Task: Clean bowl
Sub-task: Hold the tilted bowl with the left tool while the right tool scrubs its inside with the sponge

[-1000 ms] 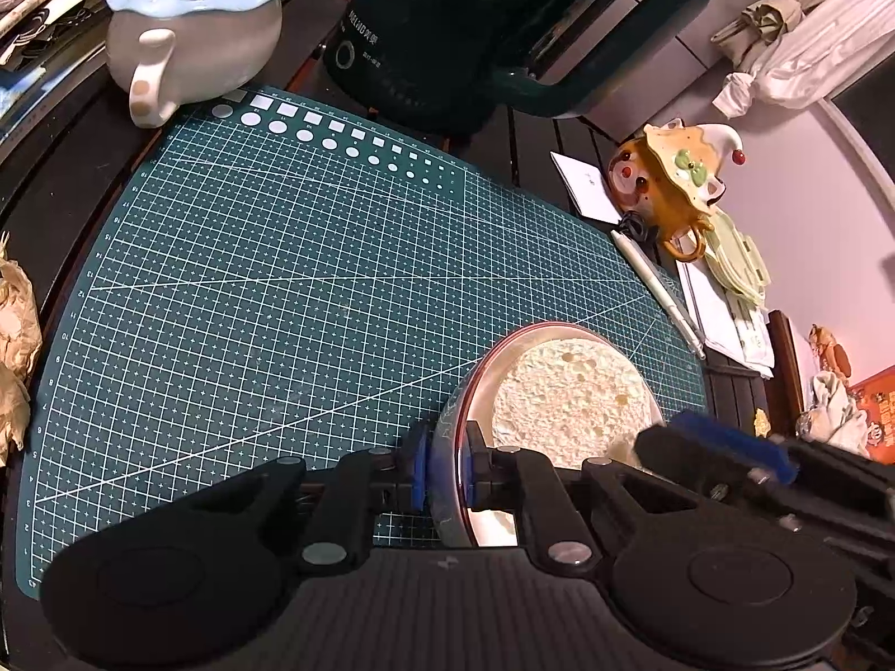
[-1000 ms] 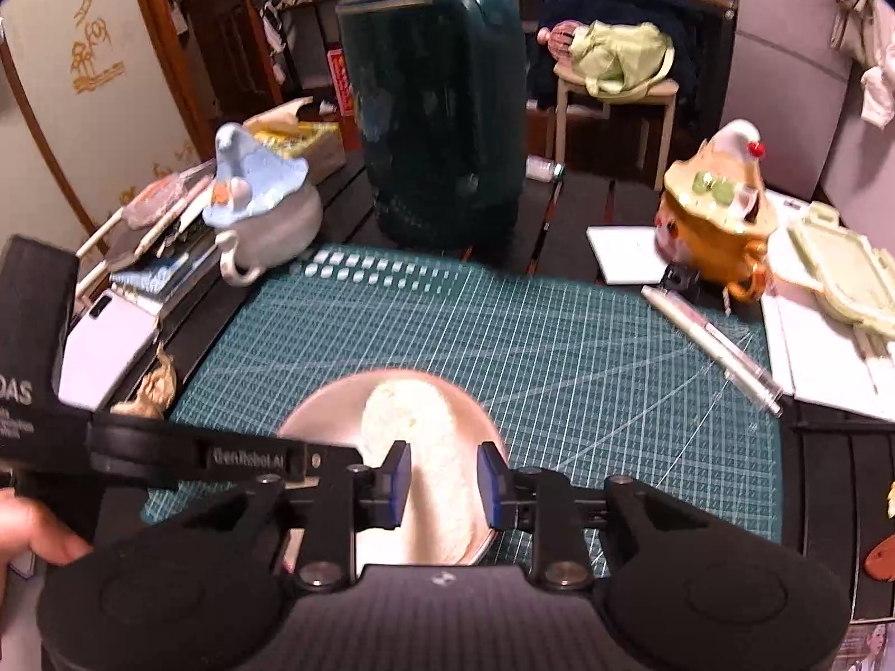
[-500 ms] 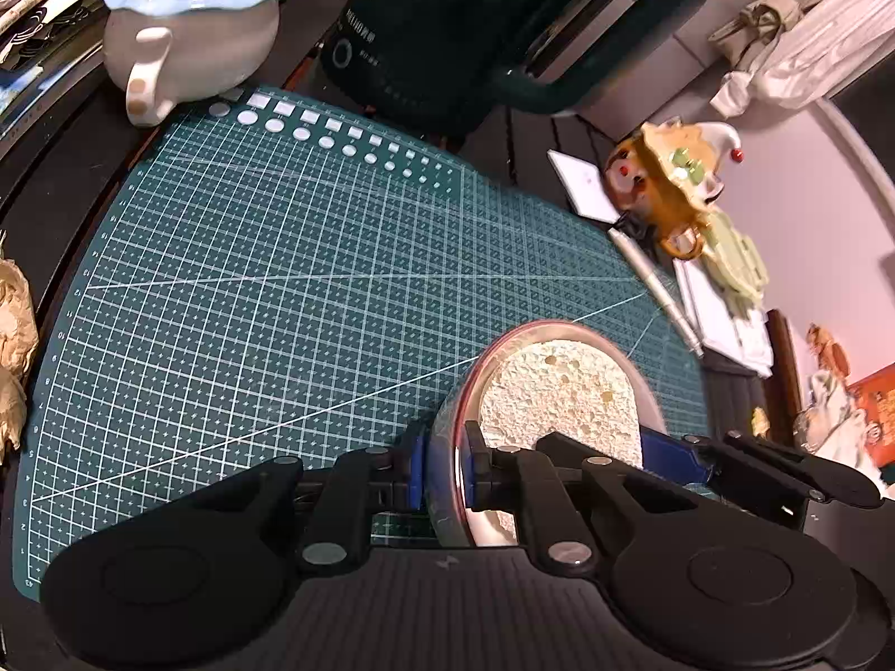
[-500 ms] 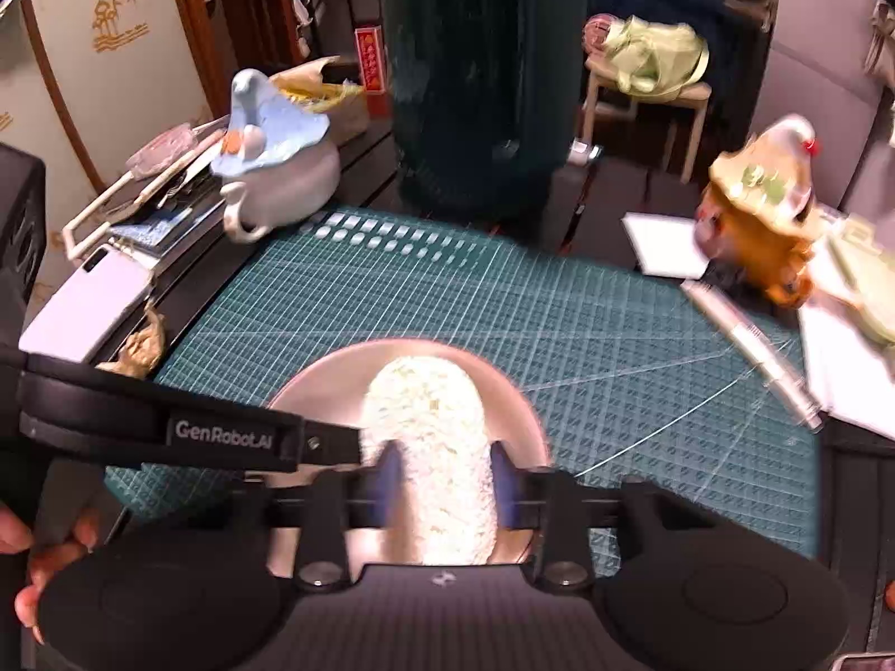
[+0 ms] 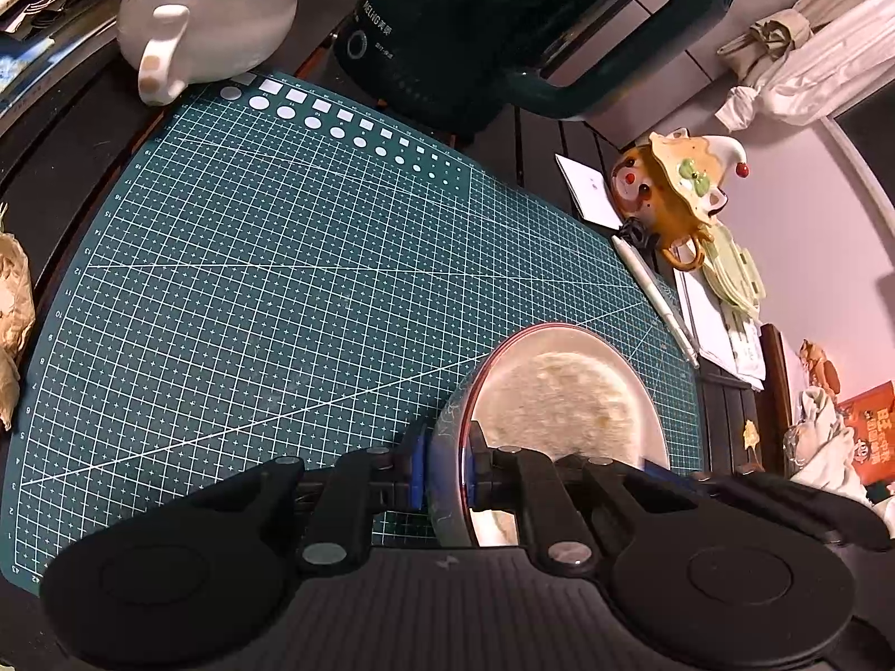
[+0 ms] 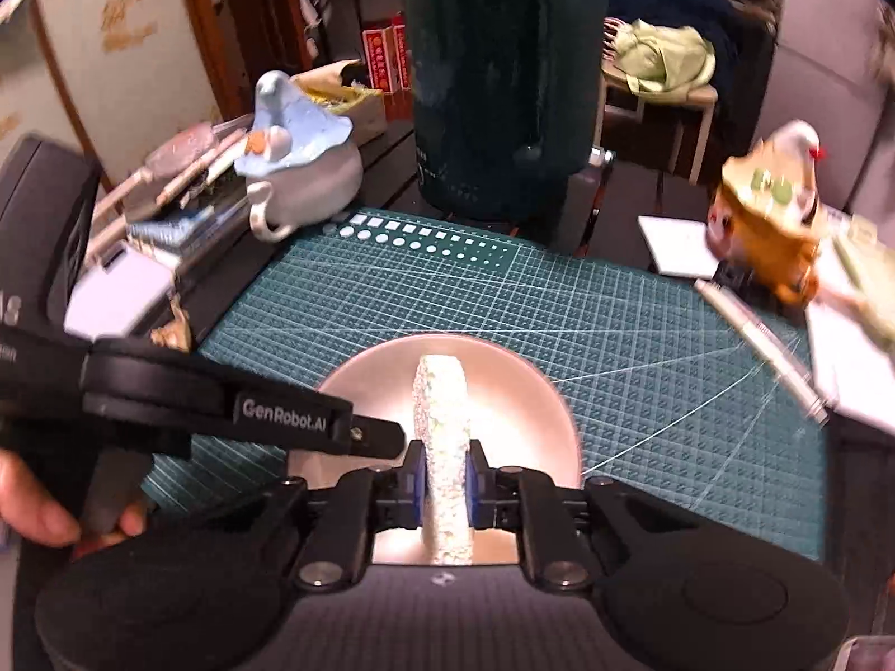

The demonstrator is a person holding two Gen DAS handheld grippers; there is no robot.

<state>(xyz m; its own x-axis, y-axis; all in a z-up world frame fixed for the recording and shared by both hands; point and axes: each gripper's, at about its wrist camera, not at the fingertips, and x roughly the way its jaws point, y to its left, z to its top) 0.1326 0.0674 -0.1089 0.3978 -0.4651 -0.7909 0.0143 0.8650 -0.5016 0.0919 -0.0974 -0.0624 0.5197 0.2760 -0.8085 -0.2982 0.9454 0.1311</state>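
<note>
A pale pink bowl stands on the green cutting mat at the near right. My left gripper is shut on the bowl's near-left rim. A pale yellow sponge is inside the bowl. In the right wrist view my right gripper is shut on the sponge, which stands on edge in the bowl. The left gripper's arm reaches in from the left.
A dark green kettle stands behind the mat. A white and blue teapot is at the far left, an orange clown teapot at the right. A pen and papers lie along the mat's right edge. Crumpled paper lies at the left.
My right gripper has closed on the sponge and turned it up on edge in the bowl. My left gripper keeps hold of the rim.
</note>
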